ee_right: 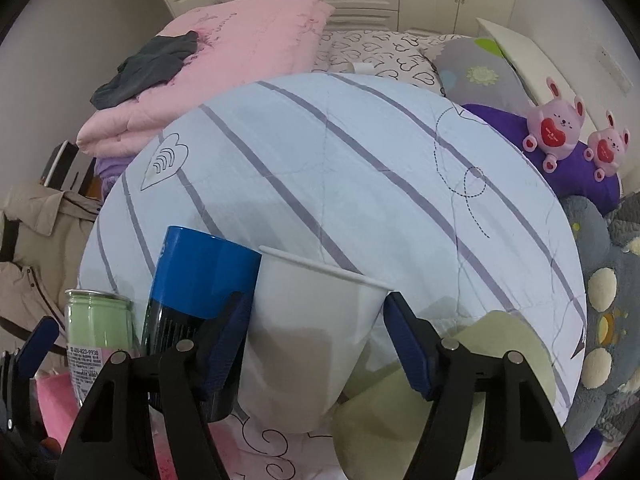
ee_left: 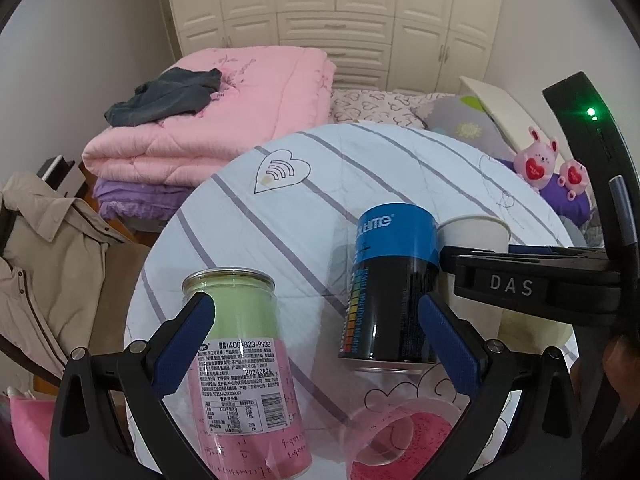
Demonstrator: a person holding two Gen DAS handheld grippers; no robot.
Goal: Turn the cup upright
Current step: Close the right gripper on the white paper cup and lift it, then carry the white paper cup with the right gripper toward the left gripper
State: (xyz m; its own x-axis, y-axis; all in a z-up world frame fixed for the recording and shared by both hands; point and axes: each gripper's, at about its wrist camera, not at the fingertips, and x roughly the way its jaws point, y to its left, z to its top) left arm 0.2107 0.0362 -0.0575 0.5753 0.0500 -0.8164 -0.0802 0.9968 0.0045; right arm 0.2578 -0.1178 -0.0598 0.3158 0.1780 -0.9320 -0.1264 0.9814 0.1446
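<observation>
A white paper cup [ee_right: 312, 336] stands upright with its rim up, between the fingers of my right gripper [ee_right: 320, 344]. The left pad touches its side; a gap shows at the right pad [ee_right: 412, 352]. The jaws are open. In the left wrist view the cup [ee_left: 476, 236] is at the right, behind the right gripper's body. My left gripper [ee_left: 316, 344] is open and empty, its fingers spread on either side of a green-and-pink can [ee_left: 240, 360] and a blue-and-black can [ee_left: 394, 284].
A blue-and-black can [ee_right: 192, 300] stands just left of the cup and the green can [ee_right: 96, 332] further left. A clear tape roll [ee_left: 396, 436] lies near the left gripper. A pale green sheet [ee_right: 420, 408] lies at the right. A striped quilt [ee_right: 360, 168], pink blankets and plush toys [ee_right: 560, 128] lie behind.
</observation>
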